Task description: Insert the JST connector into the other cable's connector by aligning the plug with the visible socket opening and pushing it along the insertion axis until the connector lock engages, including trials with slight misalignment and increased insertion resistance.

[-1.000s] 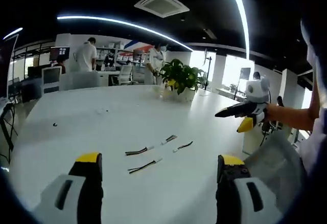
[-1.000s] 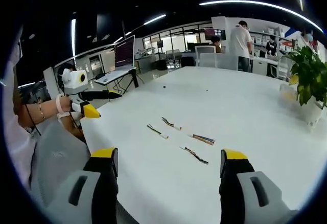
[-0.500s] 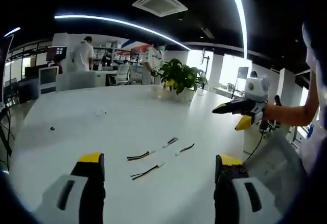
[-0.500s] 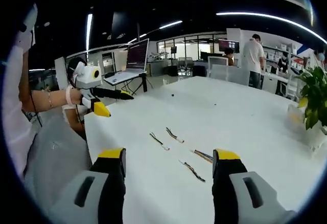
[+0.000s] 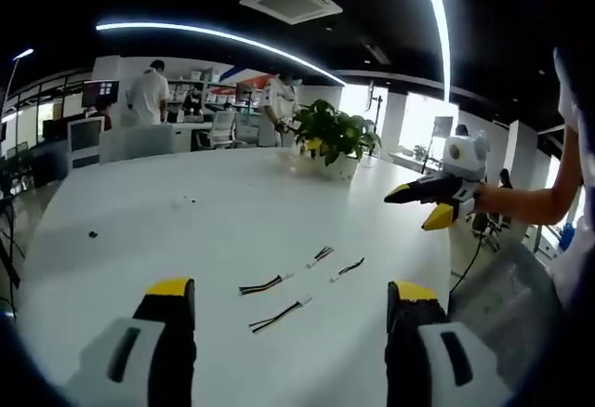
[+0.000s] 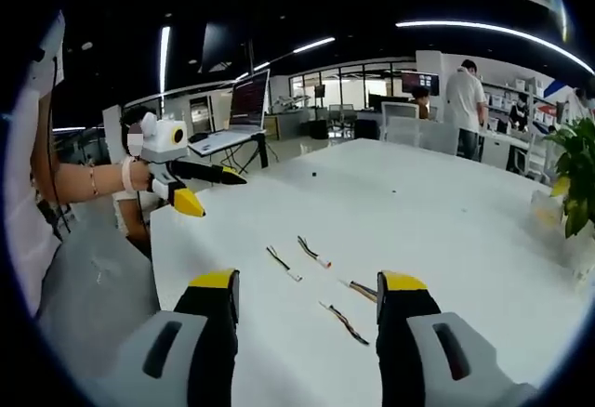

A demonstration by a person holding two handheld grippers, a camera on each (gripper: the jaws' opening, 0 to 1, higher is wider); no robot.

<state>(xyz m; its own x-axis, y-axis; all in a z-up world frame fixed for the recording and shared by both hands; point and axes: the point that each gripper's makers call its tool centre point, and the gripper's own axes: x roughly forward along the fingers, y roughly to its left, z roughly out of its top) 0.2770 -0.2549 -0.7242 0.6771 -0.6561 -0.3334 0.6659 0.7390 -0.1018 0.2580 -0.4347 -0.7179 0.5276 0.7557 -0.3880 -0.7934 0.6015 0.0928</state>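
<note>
Evidently nothing is grasped yet: the left gripper (image 5: 288, 319) and right gripper (image 6: 305, 309) both hover above the white table (image 5: 139, 240) with jaws spread wide and empty, probably poised to choose a cable each. Four short cables lie loose near the table's near edge, among them a striped lead (image 5: 261, 285), a second lead (image 5: 279, 314) just beside it, and two smaller pieces (image 5: 320, 256) apart to the right. Around them the tabletop gives broad room; a potted plant (image 5: 335, 137) stands well away.
</note>
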